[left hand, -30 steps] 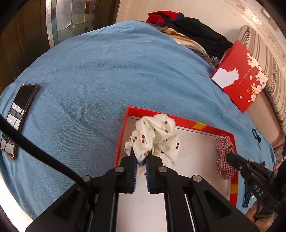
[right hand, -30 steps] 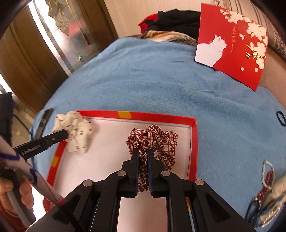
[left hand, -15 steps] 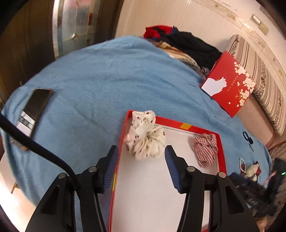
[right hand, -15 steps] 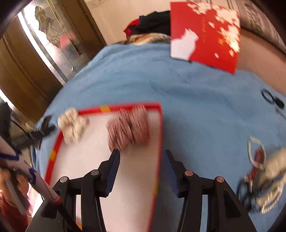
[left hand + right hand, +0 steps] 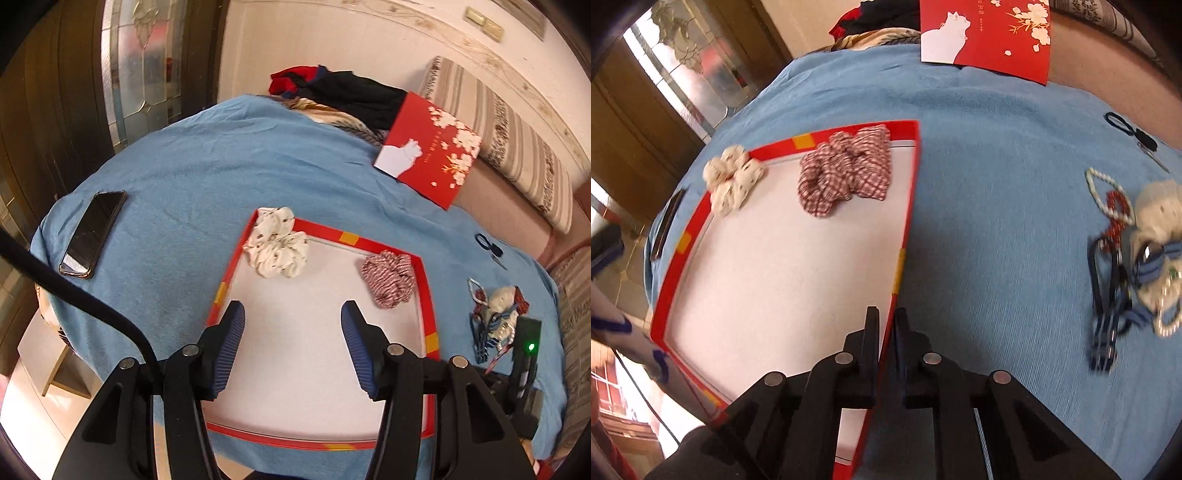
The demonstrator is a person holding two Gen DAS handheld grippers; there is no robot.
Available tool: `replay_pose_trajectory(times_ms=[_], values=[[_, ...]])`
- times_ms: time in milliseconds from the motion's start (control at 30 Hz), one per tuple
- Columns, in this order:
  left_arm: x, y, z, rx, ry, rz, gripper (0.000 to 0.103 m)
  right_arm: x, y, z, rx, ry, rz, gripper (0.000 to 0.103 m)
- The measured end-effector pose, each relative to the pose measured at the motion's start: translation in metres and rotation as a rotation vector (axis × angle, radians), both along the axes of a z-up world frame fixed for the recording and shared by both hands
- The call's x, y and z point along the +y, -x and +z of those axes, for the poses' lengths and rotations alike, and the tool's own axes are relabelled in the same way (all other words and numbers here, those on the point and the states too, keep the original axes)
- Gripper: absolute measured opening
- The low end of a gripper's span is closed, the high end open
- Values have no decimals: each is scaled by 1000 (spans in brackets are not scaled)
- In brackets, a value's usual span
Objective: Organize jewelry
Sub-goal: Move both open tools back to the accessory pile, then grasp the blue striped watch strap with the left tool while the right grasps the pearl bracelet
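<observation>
Indoors, blue blanket (image 5: pixel 207 177), red-rimmed tray (image 5: pixel 430 295), left gripper (image 5: pixel 291 325) fingers wide, right gripper (image 5: pixel 886 328) fingers narrow.

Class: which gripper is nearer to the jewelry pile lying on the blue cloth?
Right. The right gripper sits at the tray's right rim, beside the jewelry pile; the left gripper hangs over the tray's middle, farther off.

red-rimmed white tray (image 5: pixel 427 291), red-checked scrunchie (image 5: pixel 388 281), cream dotted scrunchie (image 5: pixel 277 248), blue cloth (image 5: pixel 207 177), blue-padded black fingers (image 5: pixel 233 334).

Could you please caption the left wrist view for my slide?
Open left gripper above red tray holding white scrunchie and plaid scrunchie.
</observation>
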State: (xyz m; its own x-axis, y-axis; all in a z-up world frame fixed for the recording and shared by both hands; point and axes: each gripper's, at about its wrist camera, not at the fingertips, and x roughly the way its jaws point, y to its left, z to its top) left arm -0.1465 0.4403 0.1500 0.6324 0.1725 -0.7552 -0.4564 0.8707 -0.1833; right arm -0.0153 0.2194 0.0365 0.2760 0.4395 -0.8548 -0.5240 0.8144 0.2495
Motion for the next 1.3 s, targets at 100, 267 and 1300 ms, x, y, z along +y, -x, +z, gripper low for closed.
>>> replay_pose_trajectory(times_ms=[100,267,1300], values=[[-20,1,8,-5,1,-21,53,-9,8,0,20,-37,0,13],[-70,2,20,-2,-36,-103,58,-55,23,25,-21,-118,-44,32],[-282,-164,-111,180,10,-560,51,-336,8,-14,-77,-133,-467,37]])
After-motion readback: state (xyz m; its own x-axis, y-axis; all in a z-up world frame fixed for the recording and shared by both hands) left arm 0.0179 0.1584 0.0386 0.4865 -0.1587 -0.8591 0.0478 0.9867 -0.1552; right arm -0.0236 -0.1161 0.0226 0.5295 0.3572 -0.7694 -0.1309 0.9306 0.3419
